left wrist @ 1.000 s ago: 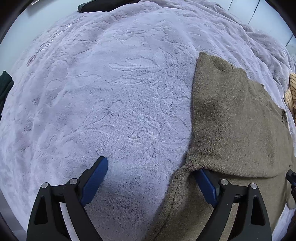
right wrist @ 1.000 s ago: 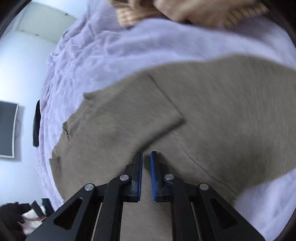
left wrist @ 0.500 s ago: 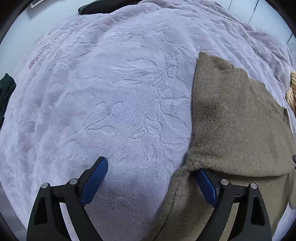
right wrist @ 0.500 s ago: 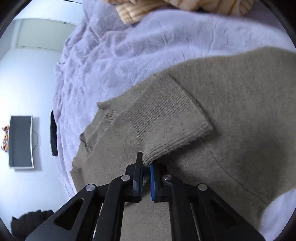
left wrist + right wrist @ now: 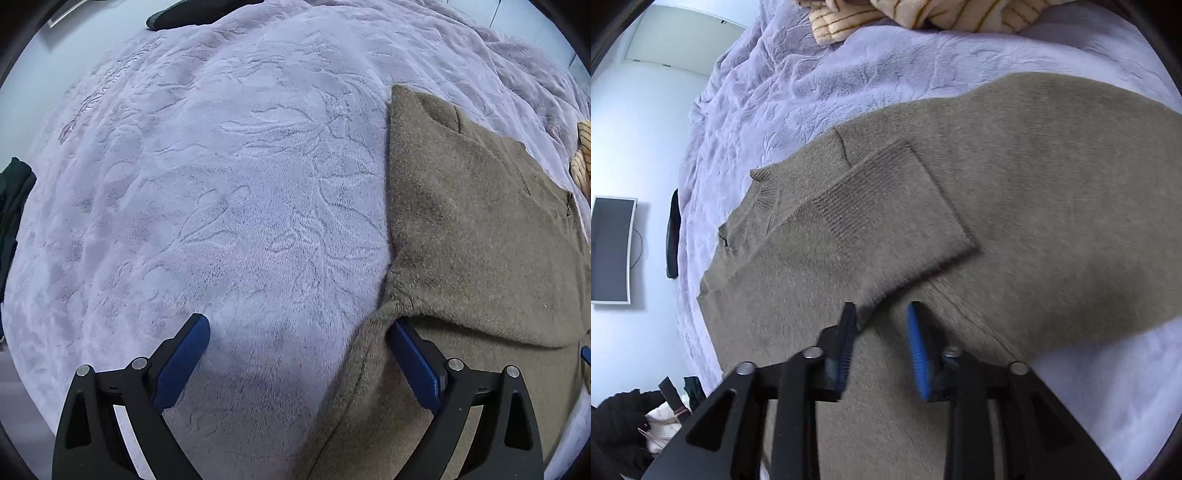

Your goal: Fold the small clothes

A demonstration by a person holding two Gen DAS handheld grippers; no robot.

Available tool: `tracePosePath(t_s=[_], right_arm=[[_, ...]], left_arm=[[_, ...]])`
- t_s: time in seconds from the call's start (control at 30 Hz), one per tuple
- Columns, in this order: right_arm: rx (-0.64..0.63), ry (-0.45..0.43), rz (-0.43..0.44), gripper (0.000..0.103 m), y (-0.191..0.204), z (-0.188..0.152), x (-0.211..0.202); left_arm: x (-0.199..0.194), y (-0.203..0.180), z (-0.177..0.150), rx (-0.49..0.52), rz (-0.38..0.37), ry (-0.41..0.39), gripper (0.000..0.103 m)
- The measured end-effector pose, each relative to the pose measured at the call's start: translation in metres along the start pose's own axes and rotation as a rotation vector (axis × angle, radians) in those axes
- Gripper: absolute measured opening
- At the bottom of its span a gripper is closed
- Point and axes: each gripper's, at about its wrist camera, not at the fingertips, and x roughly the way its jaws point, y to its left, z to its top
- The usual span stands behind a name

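Observation:
An olive-brown knit sweater [image 5: 1052, 177] lies flat on a lilac plush blanket [image 5: 798, 74]. One sleeve [image 5: 879, 218] is folded across its body, cuff end nearest my right gripper. My right gripper [image 5: 881, 314] is open just behind the cuff edge, which lies loose between the jaws. In the left wrist view the sweater [image 5: 480, 236] fills the right side. My left gripper [image 5: 297, 325] is wide open and empty. Its right finger [image 5: 410, 354] rests at the sweater's folded edge, its left finger [image 5: 184, 350] over the blanket [image 5: 221, 184].
A cream striped garment [image 5: 923, 14] lies at the far edge of the bed, also glimpsed at the right in the left wrist view [image 5: 581, 155]. Dark clothes [image 5: 14, 206] sit at the bed's left edge. A wall monitor [image 5: 611, 249] and a clothes pile [image 5: 631, 424] are beyond the bed.
My right gripper carried the sleeve cuff over the sweater's body, then opened and let it go. The left gripper stayed open and nearly still.

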Motion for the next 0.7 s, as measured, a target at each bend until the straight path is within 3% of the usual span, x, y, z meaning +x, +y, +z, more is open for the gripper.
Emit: tracePosePath(t_s=[0.03, 0.07, 0.37, 0.7], right_arm=[[0.008, -0.001, 0.003, 0.056, -0.003, -0.004, -0.005], [0.020, -0.002, 0.009, 0.060, -0.008, -0.010, -0.010], [0.139, -0.009, 0.018, 0.061, -0.061, -0.057, -0.047], [0.337, -0.201, 0.016, 0.061, -0.142, -0.054, -0.107]], left_arm=[[-0.001, -0.001, -0.002, 0.009, -0.009, 0.014, 0.097], [-0.003, -0.003, -0.006, 0.024, -0.019, 0.031, 0.097], [-0.030, -0.062, -0.051, 0.162, -0.162, 0.116, 0.097], [-0.045, -0.172, -0.087, 0.363, -0.253, 0.148, 0.097]])
